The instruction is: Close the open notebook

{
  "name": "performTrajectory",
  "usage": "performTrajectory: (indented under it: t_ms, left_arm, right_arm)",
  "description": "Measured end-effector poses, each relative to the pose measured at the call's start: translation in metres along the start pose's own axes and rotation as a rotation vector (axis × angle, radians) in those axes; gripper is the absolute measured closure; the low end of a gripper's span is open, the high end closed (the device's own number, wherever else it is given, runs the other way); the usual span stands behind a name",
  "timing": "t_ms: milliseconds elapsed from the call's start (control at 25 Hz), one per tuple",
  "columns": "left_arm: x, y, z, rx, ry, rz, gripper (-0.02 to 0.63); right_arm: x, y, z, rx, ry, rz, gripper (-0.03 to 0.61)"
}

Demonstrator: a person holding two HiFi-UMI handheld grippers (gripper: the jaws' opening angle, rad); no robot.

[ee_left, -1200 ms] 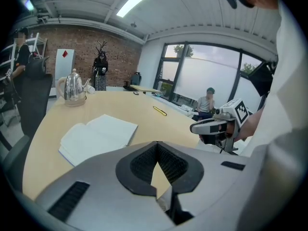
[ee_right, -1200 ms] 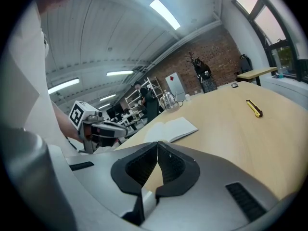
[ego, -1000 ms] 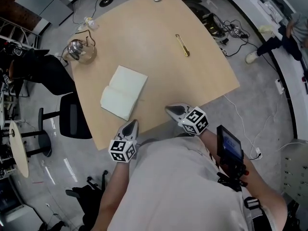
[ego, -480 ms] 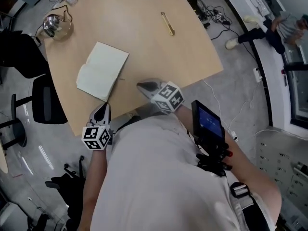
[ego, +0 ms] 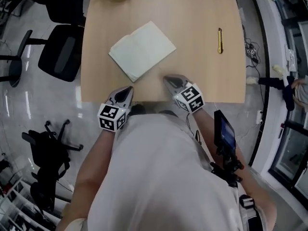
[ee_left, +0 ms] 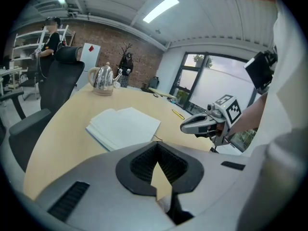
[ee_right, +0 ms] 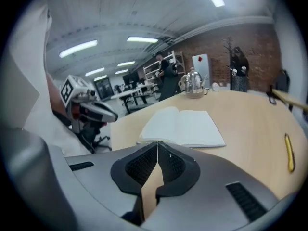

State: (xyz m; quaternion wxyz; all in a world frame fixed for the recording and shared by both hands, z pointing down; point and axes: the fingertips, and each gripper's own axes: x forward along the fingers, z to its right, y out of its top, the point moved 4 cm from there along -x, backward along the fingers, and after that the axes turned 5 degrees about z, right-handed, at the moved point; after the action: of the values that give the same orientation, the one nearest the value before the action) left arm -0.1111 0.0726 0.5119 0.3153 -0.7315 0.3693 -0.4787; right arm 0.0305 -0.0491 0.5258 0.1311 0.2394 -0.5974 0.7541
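Note:
The open notebook [ego: 142, 50] lies flat on the wooden table [ego: 202, 76], its white pages facing up. My left gripper [ego: 127, 89] hovers at the table's near edge, just short of the notebook's near corner, shut and empty. To its right my right gripper [ego: 167, 80] is shut too, with nothing held, pointing at the notebook's near right side. The left gripper view shows the notebook [ee_left: 124, 126] ahead beyond the closed jaw tips of the left gripper [ee_left: 156, 145], with the right gripper [ee_left: 204, 124] alongside. The right gripper view has the notebook [ee_right: 183, 126] ahead of the right gripper [ee_right: 157, 144].
A yellow pen [ego: 220, 40] lies on the table to the right of the notebook. A metal kettle [ee_left: 103, 78] stands at the far edge. A black office chair [ego: 60, 54] sits off the table's left side. The person's body fills the near side.
Both grippers have moved forward over the table's near edge toward the notebook and rolled a little. The head view has swung so the notebook lies straight ahead. The notebook stays open.

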Motion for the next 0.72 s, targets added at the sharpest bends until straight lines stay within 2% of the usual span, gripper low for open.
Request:
performTrajectory:
  t_ms: [160, 240, 400, 480, 560, 680, 720]
  left_arm:
    - [0.000, 0.002, 0.000, -0.013, 0.018, 0.012, 0.609]
    - [-0.001, 0.003, -0.003, -0.024, 0.037, 0.022, 0.609]
    - [-0.008, 0.003, -0.008, -0.052, 0.078, 0.050, 0.609]
    - [-0.013, 0.001, -0.005, -0.067, 0.096, 0.063, 0.609]
    - [-0.019, -0.002, -0.001, -0.083, 0.112, 0.072, 0.609]
    - [-0.030, -0.006, 0.002, -0.109, 0.136, 0.086, 0.609]
    - [-0.033, -0.007, 0.002, -0.116, 0.145, 0.090, 0.609]
  right_arm:
    - [0.020, 0.005, -0.007, -0.374, 0.055, -0.131, 0.563]
    - [0.034, 0.009, -0.011, -0.493, 0.102, -0.153, 0.563]
    - [0.060, 0.019, -0.026, -0.663, 0.182, -0.171, 0.563]
    - [0.068, 0.020, -0.038, -0.717, 0.227, -0.182, 0.563]
    - [0.073, 0.019, -0.050, -0.730, 0.267, -0.190, 0.562]
    - [0.083, 0.018, -0.061, -0.676, 0.286, -0.209, 0.543]
    - [0.087, 0.018, -0.064, -0.655, 0.284, -0.218, 0.503]
